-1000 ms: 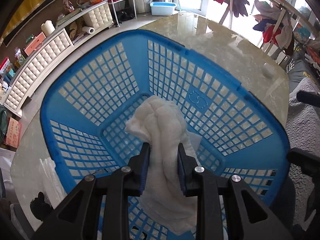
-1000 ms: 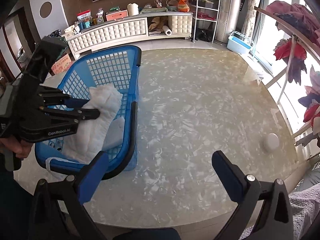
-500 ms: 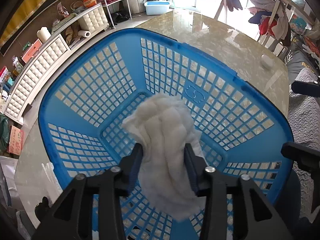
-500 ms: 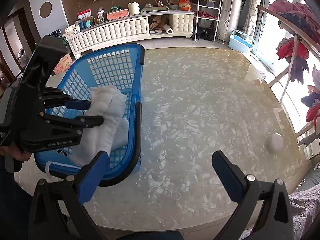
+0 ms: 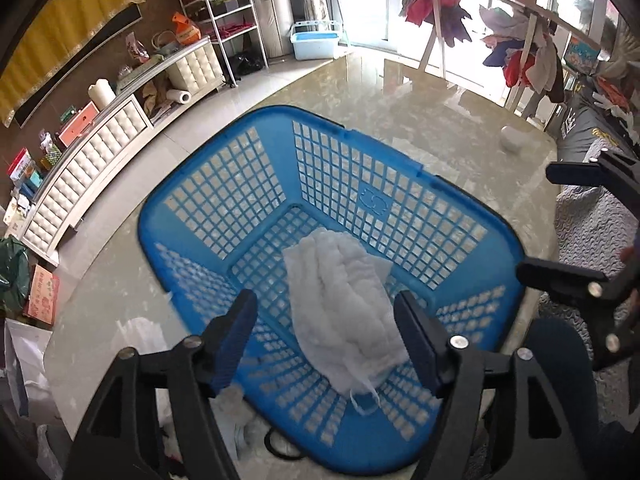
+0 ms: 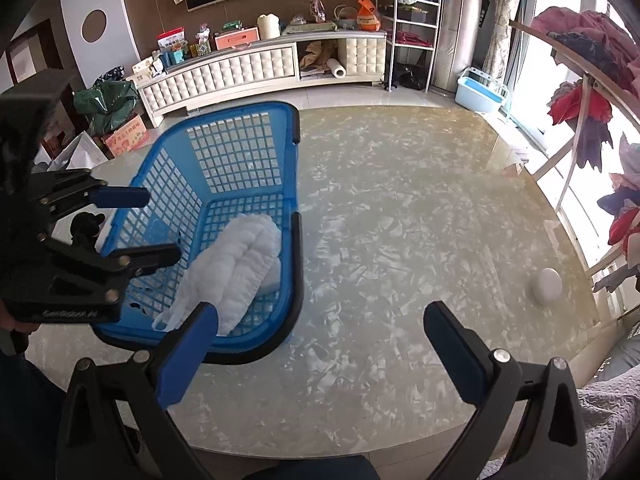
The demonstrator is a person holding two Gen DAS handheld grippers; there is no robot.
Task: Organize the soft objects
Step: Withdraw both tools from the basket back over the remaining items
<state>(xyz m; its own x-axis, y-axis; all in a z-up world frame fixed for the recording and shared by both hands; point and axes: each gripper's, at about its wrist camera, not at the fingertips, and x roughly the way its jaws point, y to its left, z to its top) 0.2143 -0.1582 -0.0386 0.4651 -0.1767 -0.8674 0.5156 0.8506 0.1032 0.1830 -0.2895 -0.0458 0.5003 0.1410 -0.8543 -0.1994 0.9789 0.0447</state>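
Observation:
A white fluffy towel [image 5: 340,304] lies loose on the floor of the blue lattice basket [image 5: 240,200]. It also shows in the right wrist view [image 6: 236,268], in the basket's [image 6: 240,136] near right corner. My left gripper [image 5: 326,340] is open above the basket, its fingers apart on either side of the towel, not touching it. It appears in the right wrist view [image 6: 156,228] at the left. My right gripper [image 6: 320,344] is open and empty over the marble table [image 6: 400,220], right of the basket.
A small white round object [image 6: 547,286] sits near the table's right edge. White cloths [image 5: 236,424] lie on the table by the basket's near edge. A clothes rack [image 6: 592,80] stands to the right. A white cabinet [image 6: 260,68] lines the far wall.
My left gripper opened and let go of the towel, which dropped into the basket. The gripper has pulled back and up. The right gripper stayed open and shifted little.

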